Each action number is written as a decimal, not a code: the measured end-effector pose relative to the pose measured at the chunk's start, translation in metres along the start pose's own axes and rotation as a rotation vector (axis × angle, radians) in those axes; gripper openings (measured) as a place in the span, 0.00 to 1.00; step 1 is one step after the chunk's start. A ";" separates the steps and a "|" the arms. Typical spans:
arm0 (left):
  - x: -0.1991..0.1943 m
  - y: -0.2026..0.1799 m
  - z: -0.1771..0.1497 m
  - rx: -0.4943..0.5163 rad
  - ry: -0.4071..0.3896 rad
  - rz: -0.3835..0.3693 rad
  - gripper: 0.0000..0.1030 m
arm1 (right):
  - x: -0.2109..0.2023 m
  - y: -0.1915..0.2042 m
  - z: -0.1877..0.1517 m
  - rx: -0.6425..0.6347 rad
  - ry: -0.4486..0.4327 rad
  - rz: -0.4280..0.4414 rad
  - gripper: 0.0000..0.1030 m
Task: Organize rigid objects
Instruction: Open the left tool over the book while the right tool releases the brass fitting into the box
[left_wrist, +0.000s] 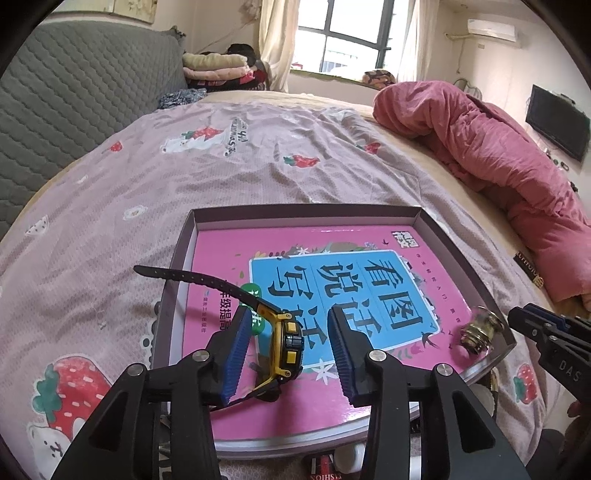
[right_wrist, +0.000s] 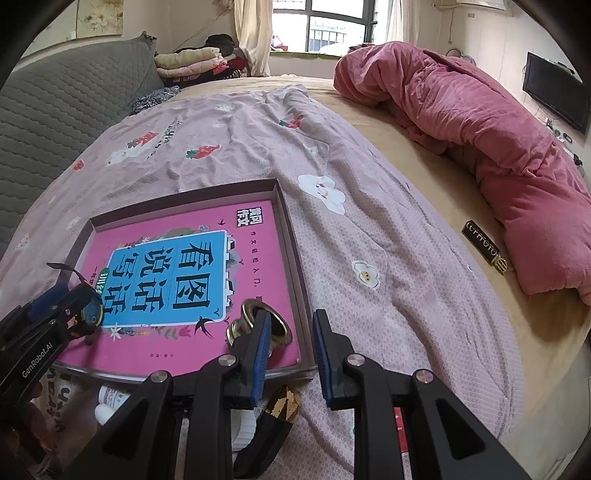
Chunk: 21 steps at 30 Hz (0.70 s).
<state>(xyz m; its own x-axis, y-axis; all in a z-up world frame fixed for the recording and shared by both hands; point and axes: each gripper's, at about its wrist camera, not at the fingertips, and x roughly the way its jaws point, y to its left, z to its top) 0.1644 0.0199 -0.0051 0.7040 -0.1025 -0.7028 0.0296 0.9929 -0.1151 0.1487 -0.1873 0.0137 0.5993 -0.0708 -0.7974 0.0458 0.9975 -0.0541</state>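
Note:
A shallow grey box (left_wrist: 439, 229) lies on the bed and holds a pink book (left_wrist: 229, 251) with a blue title panel. A yellow and black wristwatch (left_wrist: 286, 341) stands on edge on the book, between the fingers of my left gripper (left_wrist: 286, 354), which is open around it. Its strap (left_wrist: 184, 275) sticks out past the box's left wall. A brass knob (left_wrist: 478, 330) lies at the book's near right corner. My right gripper (right_wrist: 290, 354) is open over the box's right wall (right_wrist: 291, 236), with the brass knob (right_wrist: 255, 317) just behind its left finger.
The box sits on a lilac strawberry-print sheet (left_wrist: 221, 158). A rolled pink quilt (left_wrist: 498, 166) lies along the right side. A grey quilted headboard (left_wrist: 74, 99) is at the left. Small bottles (right_wrist: 110, 400) and a black and gold object (right_wrist: 282, 406) lie by the box's near edge.

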 end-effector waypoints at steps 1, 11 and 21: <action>-0.001 0.000 0.000 0.001 -0.002 0.000 0.43 | 0.000 0.000 -0.001 -0.001 0.001 0.004 0.25; -0.006 0.001 0.000 0.000 -0.017 0.004 0.45 | -0.007 0.001 -0.001 -0.002 -0.017 0.014 0.36; -0.012 0.005 0.002 -0.006 -0.034 0.007 0.57 | -0.013 0.005 0.000 -0.015 -0.040 0.041 0.37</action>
<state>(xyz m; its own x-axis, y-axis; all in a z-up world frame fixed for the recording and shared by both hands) 0.1574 0.0264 0.0047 0.7277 -0.0935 -0.6795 0.0204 0.9932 -0.1148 0.1415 -0.1810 0.0238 0.6319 -0.0292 -0.7745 0.0085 0.9995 -0.0307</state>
